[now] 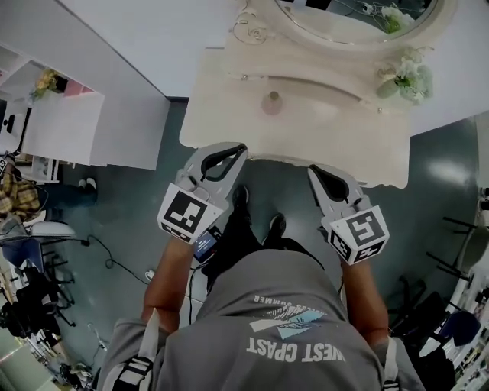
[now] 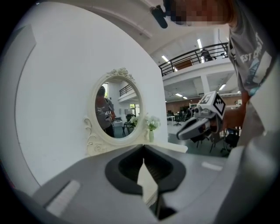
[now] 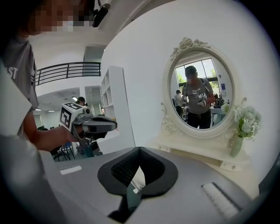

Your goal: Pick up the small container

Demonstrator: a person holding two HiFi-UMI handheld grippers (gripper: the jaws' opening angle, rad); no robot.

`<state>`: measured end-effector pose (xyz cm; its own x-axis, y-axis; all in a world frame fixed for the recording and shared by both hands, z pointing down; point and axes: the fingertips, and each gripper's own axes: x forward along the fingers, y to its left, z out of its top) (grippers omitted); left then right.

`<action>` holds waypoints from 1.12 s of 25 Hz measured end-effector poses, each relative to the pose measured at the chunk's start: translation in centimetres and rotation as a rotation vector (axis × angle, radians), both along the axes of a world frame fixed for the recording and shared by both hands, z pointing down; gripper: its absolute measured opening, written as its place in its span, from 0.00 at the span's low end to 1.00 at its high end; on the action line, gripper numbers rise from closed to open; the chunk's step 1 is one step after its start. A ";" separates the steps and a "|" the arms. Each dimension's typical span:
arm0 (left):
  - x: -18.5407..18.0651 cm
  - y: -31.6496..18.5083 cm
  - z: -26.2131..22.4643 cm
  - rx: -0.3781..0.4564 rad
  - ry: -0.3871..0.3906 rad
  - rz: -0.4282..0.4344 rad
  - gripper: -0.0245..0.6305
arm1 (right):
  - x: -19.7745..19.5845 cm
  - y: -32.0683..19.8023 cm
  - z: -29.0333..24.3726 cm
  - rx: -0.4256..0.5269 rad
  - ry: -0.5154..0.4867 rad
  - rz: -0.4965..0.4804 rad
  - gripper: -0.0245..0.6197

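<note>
A small round pinkish container stands on the cream dressing table, near its middle, in front of the mirror. My left gripper hovers just off the table's front edge, left of the container, jaws shut and empty. My right gripper is also shut and empty, a little farther back from the edge on the right. In the left gripper view my own jaws meet at the tips, and the right gripper shows beyond. The right gripper view shows shut jaws and the left gripper. Neither gripper view shows the container.
An oval mirror rises at the table's back, with a vase of white flowers at its right. A white shelf unit stands to the left. The person's feet are on the dark floor below the table edge.
</note>
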<state>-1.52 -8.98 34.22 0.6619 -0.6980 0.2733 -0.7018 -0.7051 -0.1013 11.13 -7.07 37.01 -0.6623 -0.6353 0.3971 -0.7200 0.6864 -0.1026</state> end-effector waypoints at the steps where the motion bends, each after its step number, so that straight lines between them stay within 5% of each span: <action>1: -0.1 -0.6 0.3 0.003 -0.001 0.011 0.04 | 0.0 -0.4 0.3 -0.007 0.003 0.012 0.04; 28: -3.2 -8.0 7.8 -0.165 0.030 0.075 0.04 | -3.8 -9.8 8.0 -0.129 0.021 0.096 0.04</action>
<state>-4.73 -17.01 41.98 0.7203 -0.5935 0.3591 -0.6473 -0.7612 0.0404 7.29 -16.91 45.06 -0.5918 -0.6377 0.4931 -0.7843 0.5967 -0.1697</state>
